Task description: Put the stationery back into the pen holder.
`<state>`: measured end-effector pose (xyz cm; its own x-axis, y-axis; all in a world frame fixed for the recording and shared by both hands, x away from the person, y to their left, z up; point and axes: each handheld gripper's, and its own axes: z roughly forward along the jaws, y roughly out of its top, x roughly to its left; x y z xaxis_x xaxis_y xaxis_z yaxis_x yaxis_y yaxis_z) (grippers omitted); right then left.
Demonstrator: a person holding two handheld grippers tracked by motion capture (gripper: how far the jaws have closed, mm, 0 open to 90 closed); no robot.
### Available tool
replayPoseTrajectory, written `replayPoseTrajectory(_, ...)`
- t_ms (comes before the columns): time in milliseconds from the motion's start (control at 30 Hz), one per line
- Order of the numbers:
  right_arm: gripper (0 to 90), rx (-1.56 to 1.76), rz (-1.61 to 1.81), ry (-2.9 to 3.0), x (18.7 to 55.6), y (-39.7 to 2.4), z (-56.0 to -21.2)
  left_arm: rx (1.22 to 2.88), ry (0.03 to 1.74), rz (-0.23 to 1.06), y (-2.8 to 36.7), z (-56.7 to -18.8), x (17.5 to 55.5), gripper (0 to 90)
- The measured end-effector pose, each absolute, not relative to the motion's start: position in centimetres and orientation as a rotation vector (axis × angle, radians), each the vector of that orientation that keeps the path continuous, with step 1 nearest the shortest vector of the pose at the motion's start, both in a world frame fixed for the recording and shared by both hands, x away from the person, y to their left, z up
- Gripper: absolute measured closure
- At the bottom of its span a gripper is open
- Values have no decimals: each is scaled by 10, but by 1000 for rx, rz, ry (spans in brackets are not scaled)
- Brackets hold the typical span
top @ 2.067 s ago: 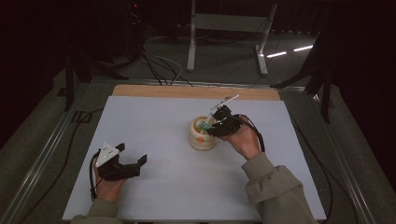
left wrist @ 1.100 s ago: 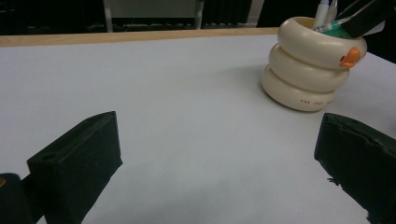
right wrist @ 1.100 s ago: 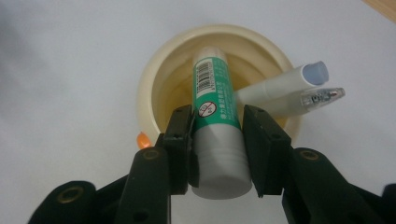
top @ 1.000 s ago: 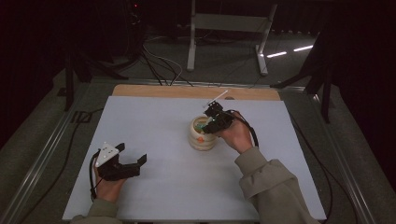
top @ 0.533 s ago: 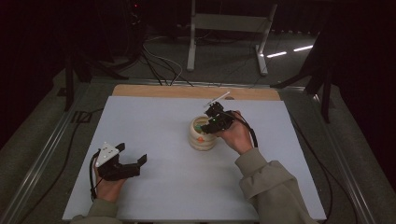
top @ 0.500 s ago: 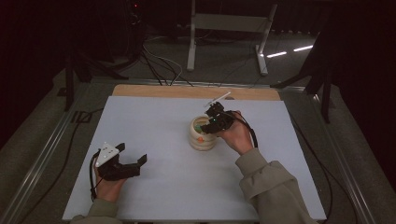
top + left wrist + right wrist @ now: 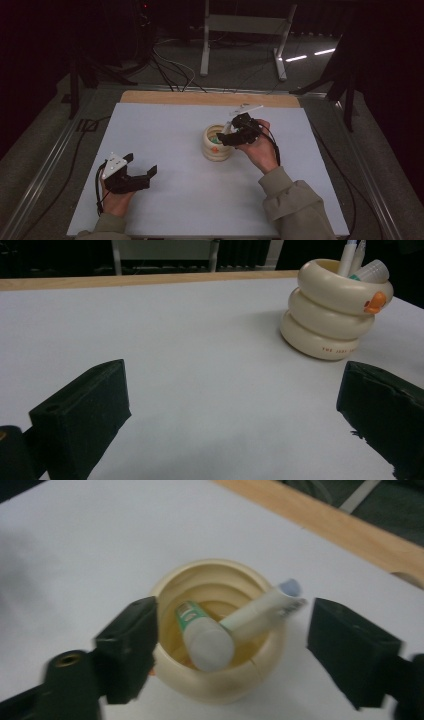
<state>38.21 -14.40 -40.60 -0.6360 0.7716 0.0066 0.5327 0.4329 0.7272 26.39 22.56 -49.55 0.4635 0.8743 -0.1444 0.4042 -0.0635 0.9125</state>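
In the high view, a cream pot point(image 7: 217, 144) is seen standing upright near the middle of the white table point(image 7: 190, 200). The right gripper point(image 7: 231, 136) is held just over the pot's rim from its right side, its jaws having just been opening. The left gripper point(image 7: 142, 167) is held low over the table's near left part, well apart from the pot, with its jaws spread and nothing between them.

In the left gripper view, the two black jaws are seen wide apart over bare table. The pot point(image 7: 335, 310) stands far off at upper right, built of three stacked rings with an orange beak point(image 7: 375, 303) on one side; pens point(image 7: 350, 255) stick out of its top.

In the right gripper view, the jaws are parted on either side of the pot point(image 7: 220, 680), pressing on nothing. Inside it a green-banded tube point(image 7: 200, 635) and a white pen point(image 7: 265, 611) are seen leaning, the pen's tip over the rim.
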Motion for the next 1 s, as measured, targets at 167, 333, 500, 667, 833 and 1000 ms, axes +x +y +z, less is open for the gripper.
replayPoseTrajectory(167, 100, 1110, 1070, 2302, 368, -157, -406, 1648, 1128, 578, 231, -494, 263, 9)
replayPoseTrajectory(333, 18, 1088, 1110, 2258, 352, -175, -408, 1637, 1134, 610, 235, -490, 261, 9)
replayPoseTrajectory(500, 0, 1104, 1153, 2191, 333, -200, -415, 1634, 1123, 639, 238, -485, 256, 8)
replayPoseTrajectory(667, 0, 1114, 1195, 2118, 313, -230, -429, 1616, 1132, 645, 241, -483, 255, 8)
replayPoseTrajectory(833, 0, 1112, 1246, 2044, 291, -253, -445, 1601, 1132, 648, 242, -482, 253, 8)
replayPoseTrajectory(1000, 0, 1145, 1254, 1994, 278, -271, -460, 1601, 1119, 653, 241, -482, 251, 8)
